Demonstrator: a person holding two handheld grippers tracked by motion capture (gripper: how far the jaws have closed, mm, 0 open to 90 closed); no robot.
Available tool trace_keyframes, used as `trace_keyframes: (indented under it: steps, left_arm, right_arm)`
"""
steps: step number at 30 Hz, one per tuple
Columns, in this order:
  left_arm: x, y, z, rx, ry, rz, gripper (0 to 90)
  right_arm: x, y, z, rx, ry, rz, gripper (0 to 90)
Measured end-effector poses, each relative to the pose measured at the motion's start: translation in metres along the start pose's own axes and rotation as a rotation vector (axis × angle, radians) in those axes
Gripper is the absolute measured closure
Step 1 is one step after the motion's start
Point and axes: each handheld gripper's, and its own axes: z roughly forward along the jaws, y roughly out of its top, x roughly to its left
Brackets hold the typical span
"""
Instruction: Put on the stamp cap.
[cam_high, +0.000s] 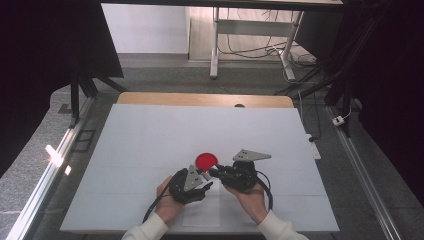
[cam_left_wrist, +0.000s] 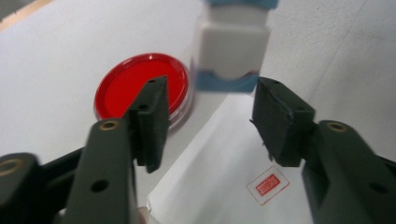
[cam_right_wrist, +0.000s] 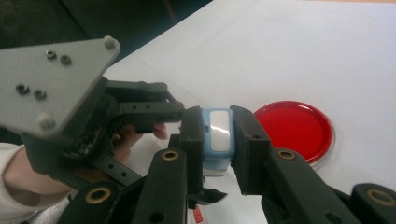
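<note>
A small white-and-blue plastic stamp block (cam_right_wrist: 218, 135) is clamped between the right gripper's (cam_right_wrist: 217, 140) fingers, just beside the round red ink pad (cam_high: 205, 160). The left gripper's (cam_left_wrist: 209, 119) fingers are parted, empty, over white paper (cam_left_wrist: 219, 158). Open white bench (cam_high: 165, 130) is left beyond.

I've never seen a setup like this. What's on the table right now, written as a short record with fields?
Surface: white table
Held thing: small blue-and-white plastic stamp block
Right gripper: shut on the stamp block, jaws pressing its two sides
Left gripper: open, jaws apart with nothing between them, pointing at the stamp block
Red thing: round red ink pad in a clear dish, lying on the table beside the grippers
Paper: white sheet under the grippers, bearing a small red stamped mark
</note>
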Motion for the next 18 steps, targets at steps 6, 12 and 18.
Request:
trace_keyframes:
  steps: [6, 12, 18]
  left_arm:
    - [0.007, -0.003, -0.011, 0.01, -0.02, -0.045, 37.8]
    - [0.017, -0.011, -0.03, 0.004, -0.047, -0.094, 37.4]
    - [0.03, -0.022, -0.05, 0.001, -0.064, -0.134, 36.9]
  right_arm:
    - [-0.004, 0.002, -0.003, -0.004, -0.018, -0.04, 75.1]
    - [-0.008, 0.003, -0.007, -0.013, -0.036, -0.065, 75.0]
    - [-0.01, 0.006, -0.011, -0.022, -0.049, -0.084, 75.1]
